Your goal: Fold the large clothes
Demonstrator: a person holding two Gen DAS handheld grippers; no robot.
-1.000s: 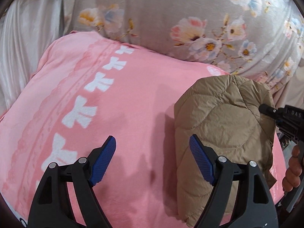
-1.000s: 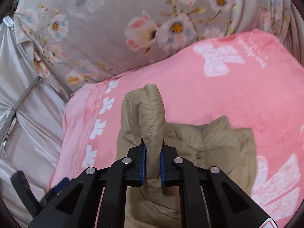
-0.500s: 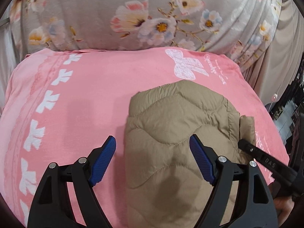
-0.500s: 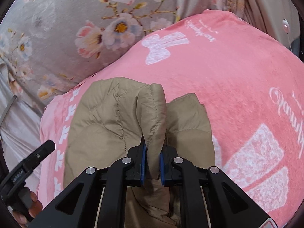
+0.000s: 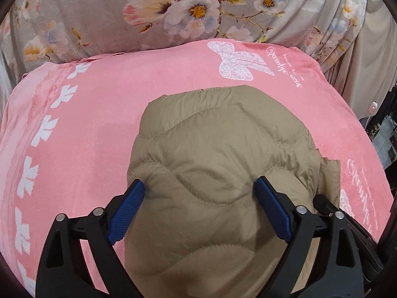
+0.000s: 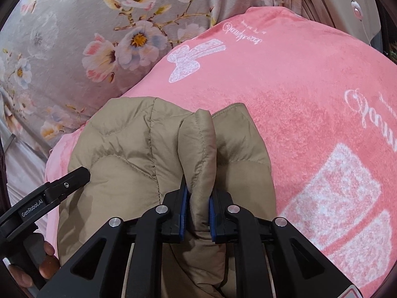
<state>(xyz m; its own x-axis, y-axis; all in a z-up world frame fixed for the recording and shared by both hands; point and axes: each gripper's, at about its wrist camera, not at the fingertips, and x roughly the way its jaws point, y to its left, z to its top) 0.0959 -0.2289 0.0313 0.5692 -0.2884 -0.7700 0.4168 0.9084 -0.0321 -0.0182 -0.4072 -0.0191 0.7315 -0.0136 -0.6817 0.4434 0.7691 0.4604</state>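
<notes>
Fingers [image 5: 135,196] of the left gripper [image 5: 198,193], jaws just opened wider, straddle the folded tan quilted puffer jacket [image 5: 218,154] without pinching it. The jacket lies on a pink bow-print blanket [image 5: 99,124], running away from both grippers. The right gripper [image 6: 197,203], nearer its right edge, is clamped on an upstanding fold.

Both fisheye views evenly lit, soft indoor light, moderately bright, no glare. Strong barrel distortion: straight lines bow near edges, dark circular vignette cuts all corners. Pink blanket [image 5: 104,134] sharp at centre, nap visibly grainy in right wrist view. Tan quilted jacket [image 5: 211,154] crisp, stitching clear, faint soft shadows in its folds. Small dark shadow where blue pad [image 5: 126,211] meets jacket. Floral fabric [image 5: 173,12] at top slightly softer, stretched by lens. Far right edge dim, cluttered, hard to read.
</notes>
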